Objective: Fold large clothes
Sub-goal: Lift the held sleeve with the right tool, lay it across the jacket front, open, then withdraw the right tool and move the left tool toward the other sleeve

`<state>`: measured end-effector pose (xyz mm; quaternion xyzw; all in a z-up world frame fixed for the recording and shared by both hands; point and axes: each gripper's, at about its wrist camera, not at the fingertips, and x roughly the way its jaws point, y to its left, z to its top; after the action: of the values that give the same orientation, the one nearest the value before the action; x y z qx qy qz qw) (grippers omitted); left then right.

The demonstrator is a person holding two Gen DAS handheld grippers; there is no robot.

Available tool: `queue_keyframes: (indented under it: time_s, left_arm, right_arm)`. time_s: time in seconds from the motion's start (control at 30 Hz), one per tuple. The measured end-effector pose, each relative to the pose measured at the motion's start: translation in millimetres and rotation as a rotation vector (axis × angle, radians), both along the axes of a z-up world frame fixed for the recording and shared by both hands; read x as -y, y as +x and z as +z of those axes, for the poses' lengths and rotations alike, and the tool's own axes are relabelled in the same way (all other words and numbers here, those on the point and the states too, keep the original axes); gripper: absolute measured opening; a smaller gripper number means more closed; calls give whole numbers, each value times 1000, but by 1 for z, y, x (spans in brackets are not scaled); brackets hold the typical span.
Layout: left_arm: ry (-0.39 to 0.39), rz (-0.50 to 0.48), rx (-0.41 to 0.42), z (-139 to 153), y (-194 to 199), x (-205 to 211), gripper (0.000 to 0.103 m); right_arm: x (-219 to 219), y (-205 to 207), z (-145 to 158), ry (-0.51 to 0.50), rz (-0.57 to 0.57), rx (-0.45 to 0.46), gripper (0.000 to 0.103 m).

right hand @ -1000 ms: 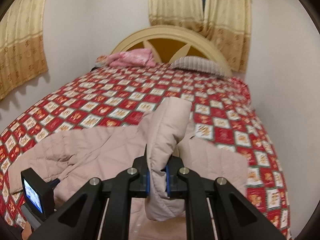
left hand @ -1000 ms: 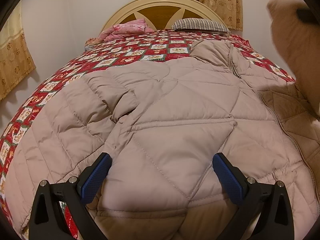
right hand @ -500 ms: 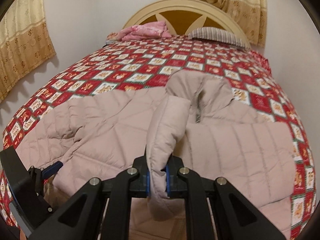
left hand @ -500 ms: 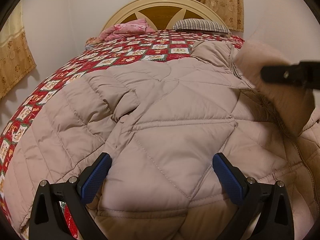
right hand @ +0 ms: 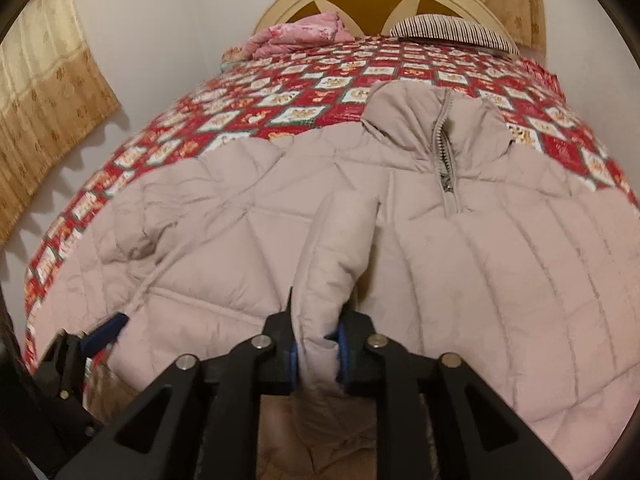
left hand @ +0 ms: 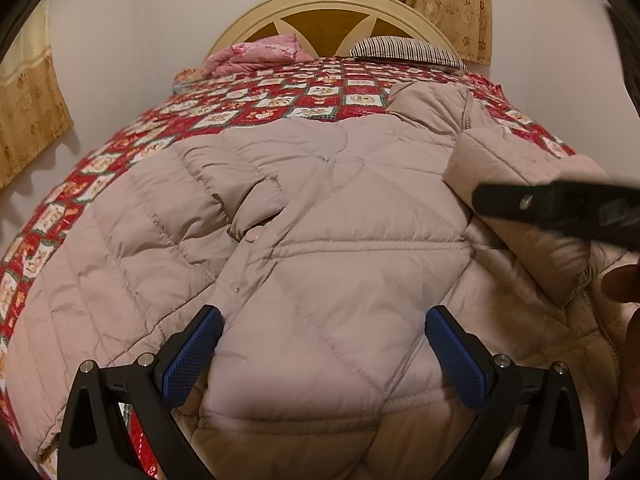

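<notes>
Jacket (left hand: 340, 248) covers the quilt (left hand: 280, 100); left claw (left hand: 320, 360) gapes; right claw (right hand: 318, 346), just loosening, pinches its sleeve (right hand: 336, 256).

Beige quilted jacket (left hand: 340, 240) — red-and-white patchwork bedspread (left hand: 280, 100) — striped pillow (left hand: 404, 48).

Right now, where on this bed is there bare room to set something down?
Bare bedspread lies between the jacket's collar and the pink bedding and striped pillow at the headboard, plus a strip along the left edge. The near half is crowded by the puffer jacket.
</notes>
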<state>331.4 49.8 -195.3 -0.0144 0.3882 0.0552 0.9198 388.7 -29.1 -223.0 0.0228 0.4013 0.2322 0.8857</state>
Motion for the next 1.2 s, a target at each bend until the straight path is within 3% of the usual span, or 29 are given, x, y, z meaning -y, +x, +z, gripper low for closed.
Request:
queue_keyframes:
  time_s: [0.07,0.1,0.23,0.37,0.43,0.5,0.57,0.67,0.73,0.8,0.9,1.2]
  left_arm:
    - [3,-5,-19,7,-6,-8,102]
    - [16,-2,-26,12,-8,-12,102]
    - [78,0,67,59,-21,-16,102]
    - [61,-114,197,113,-10,25,102]
    - [33,-185,228,118,4,54,102]
    - [8,-252,231,109,20,83,102]
    - [65,-304,225,93,35,111,102]
    - [177,-273,157,48,67,130,102]
    - [157,-234,61,21,86,120,102]
    - [78,-223,-24,2,102,108,102]
    - [18,-224,-32,-6,103,101,102]
    - [72,-211,-27,-13,100,110,102]
  right_arm:
    - [15,-7,11,95,11,-13,68]
    - [25,-13,20,117,10,8,69]
    - [70,-28,52,130,-36,119,69]
    - [149,-11,71,163,-257,197,53]
    - [187,5,68,161,-400,205,46]
    - [203,22,59,133,-441,187,45]
    - [208,37,46,96,-446,156,45]
    - [210,57,21,58,-430,81,45]
    - [218,60,5,54,-439,39,44]
    - [224,64,-13,45,-456,-13,41]
    - [230,60,-29,46,-459,-29,32]
    - [220,62,-37,-56,-474,0,31]
